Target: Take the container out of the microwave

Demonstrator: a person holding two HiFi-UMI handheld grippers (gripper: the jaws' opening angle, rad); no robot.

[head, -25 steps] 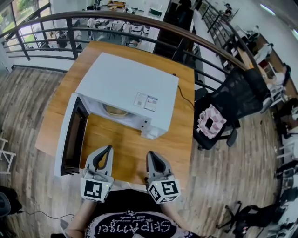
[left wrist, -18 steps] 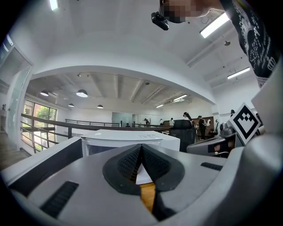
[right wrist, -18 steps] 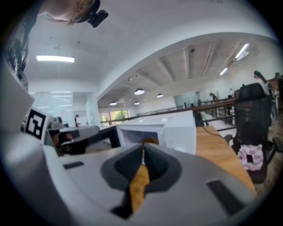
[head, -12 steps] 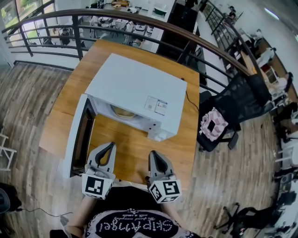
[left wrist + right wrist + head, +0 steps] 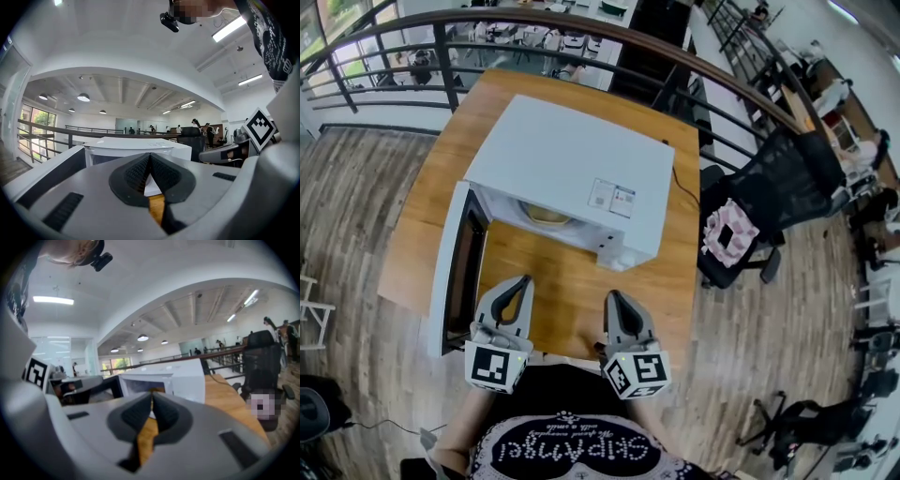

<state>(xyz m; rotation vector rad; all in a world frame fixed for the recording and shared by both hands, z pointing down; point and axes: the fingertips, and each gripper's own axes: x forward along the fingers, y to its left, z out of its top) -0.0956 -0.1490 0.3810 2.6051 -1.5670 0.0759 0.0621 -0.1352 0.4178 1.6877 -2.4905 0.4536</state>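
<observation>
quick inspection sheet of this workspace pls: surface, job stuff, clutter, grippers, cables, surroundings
surface: wooden table, bare in front of the microwave
job's things: white microwave on the table, door swung open to the left; container inside, only partly visible
clutter: nothing seen
grippers: left gripper and right gripper both shut and empty, over the table's near edge, apart from the microwave
cables: black cord runs from the microwave's back right over the table
surroundings: railing behind the table; black chair with pink cushion to the right; wood floor
</observation>
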